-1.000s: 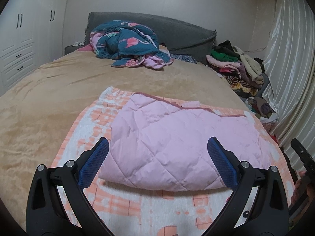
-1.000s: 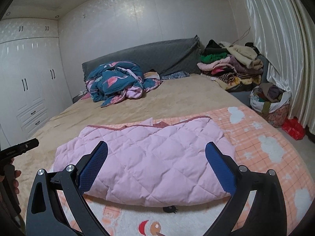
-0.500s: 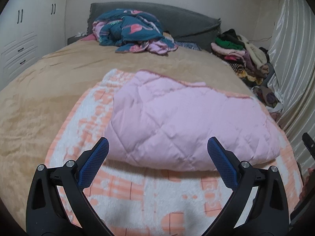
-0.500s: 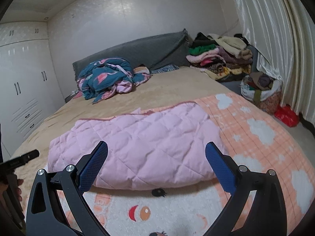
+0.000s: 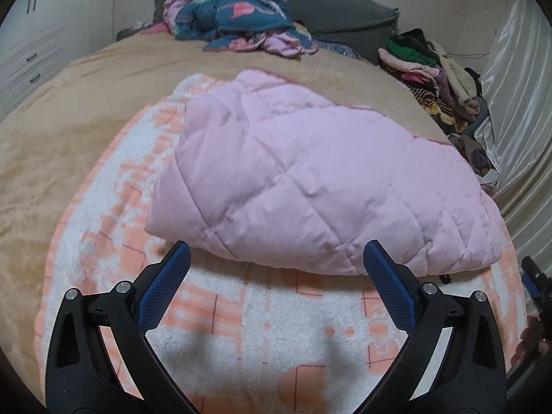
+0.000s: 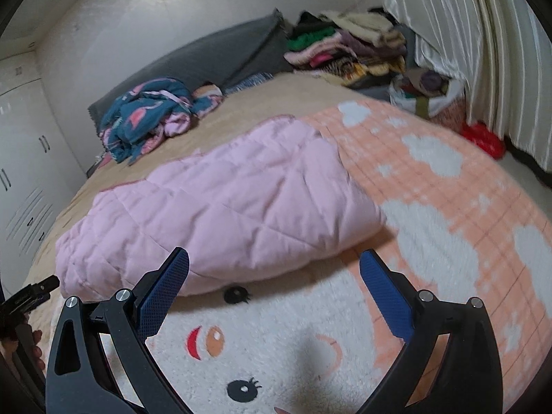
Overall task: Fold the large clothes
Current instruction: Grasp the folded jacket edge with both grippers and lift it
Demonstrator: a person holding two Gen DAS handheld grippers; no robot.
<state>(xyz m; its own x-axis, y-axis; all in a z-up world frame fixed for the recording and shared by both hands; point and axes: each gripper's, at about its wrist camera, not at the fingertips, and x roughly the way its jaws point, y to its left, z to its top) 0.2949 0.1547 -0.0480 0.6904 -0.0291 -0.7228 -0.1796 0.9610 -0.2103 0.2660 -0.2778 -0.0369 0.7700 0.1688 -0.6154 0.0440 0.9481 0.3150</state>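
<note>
Now both claws gape empty, left claw (image 5: 276, 269) and right claw (image 6: 274, 269) just short of the folded pink quilted garment (image 5: 310, 179).

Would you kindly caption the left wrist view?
Open left gripper facing a folded pink quilted garment on a blanket.

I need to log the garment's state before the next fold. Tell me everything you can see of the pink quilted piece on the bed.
The pink quilted garment is pale pink, puffy padded fabric stitched in a diamond pattern, with a darker pink trim along its far edge. It lies folded into a thick, roughly rectangular bundle, flat on the orange-and-white fleece blanket that covers the tan bedspread. The left gripper and right gripper are both open just short of its near edge, apparently not touching it.
</note>
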